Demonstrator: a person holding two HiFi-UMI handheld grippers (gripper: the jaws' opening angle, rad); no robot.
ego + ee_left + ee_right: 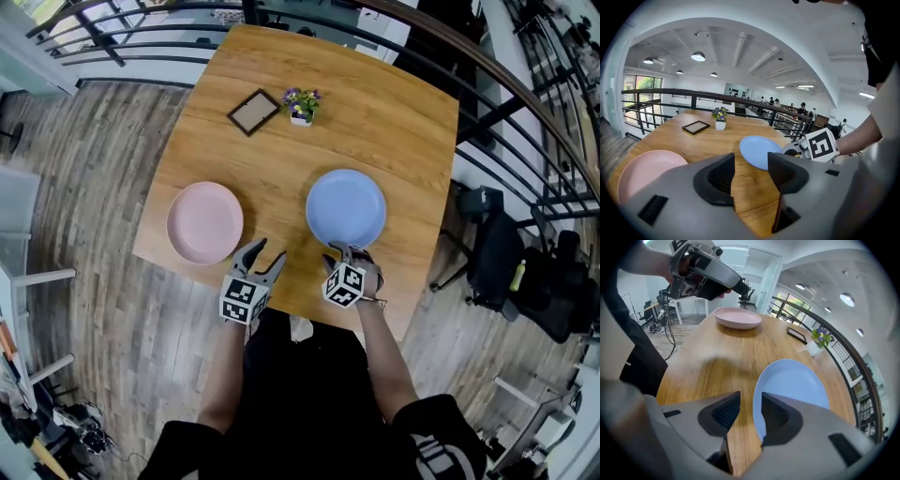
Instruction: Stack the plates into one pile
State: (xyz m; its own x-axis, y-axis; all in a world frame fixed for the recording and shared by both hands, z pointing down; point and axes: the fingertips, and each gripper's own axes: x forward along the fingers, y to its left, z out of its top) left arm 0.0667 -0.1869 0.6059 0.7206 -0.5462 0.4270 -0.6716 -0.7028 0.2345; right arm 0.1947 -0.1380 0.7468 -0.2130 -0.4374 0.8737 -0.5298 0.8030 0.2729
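The blue plate (pixel 346 206) lies flat on the worktop (pixel 375 112), and the pink plate (pixel 204 221) lies apart from it, at its 9 o'clock. The right gripper (pixel 345 251) is at the blue plate's 6 o'clock rim, released and holding nothing. The left gripper (pixel 267 253), also released and empty, is at the pink plate's 4 o'clock.

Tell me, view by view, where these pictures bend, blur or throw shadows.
Head view: sharp and evenly lit, but the fisheye curves the railing and the table edges. Left gripper view: black round vignette, glaring ceiling lamp. Right gripper view: soft blurred shadow left of the blue plate.
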